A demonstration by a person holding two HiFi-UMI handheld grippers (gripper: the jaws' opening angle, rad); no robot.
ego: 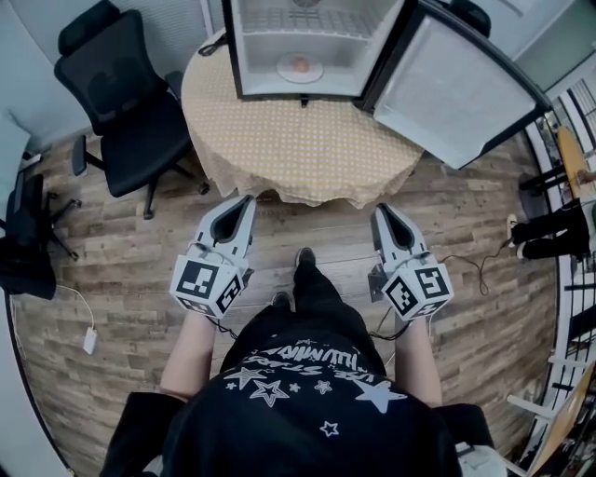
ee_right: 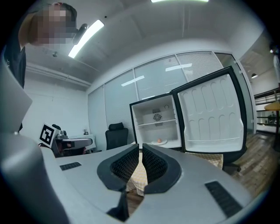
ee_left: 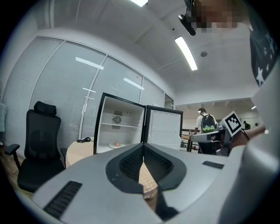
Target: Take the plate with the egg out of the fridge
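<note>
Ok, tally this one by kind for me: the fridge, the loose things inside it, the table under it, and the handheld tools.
Fridge: 1
Plate: 1
Egg: 1
Table: 1
Tools: 2, left tool and right tool
Total: 6

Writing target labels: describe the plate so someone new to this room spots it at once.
Find the round table with the tan dotted cloth; a small fridge stands on it, its door open. On the fridge floor, under the wire shelf, lies a white plate, the only dish inside, carrying a brownish egg.
</note>
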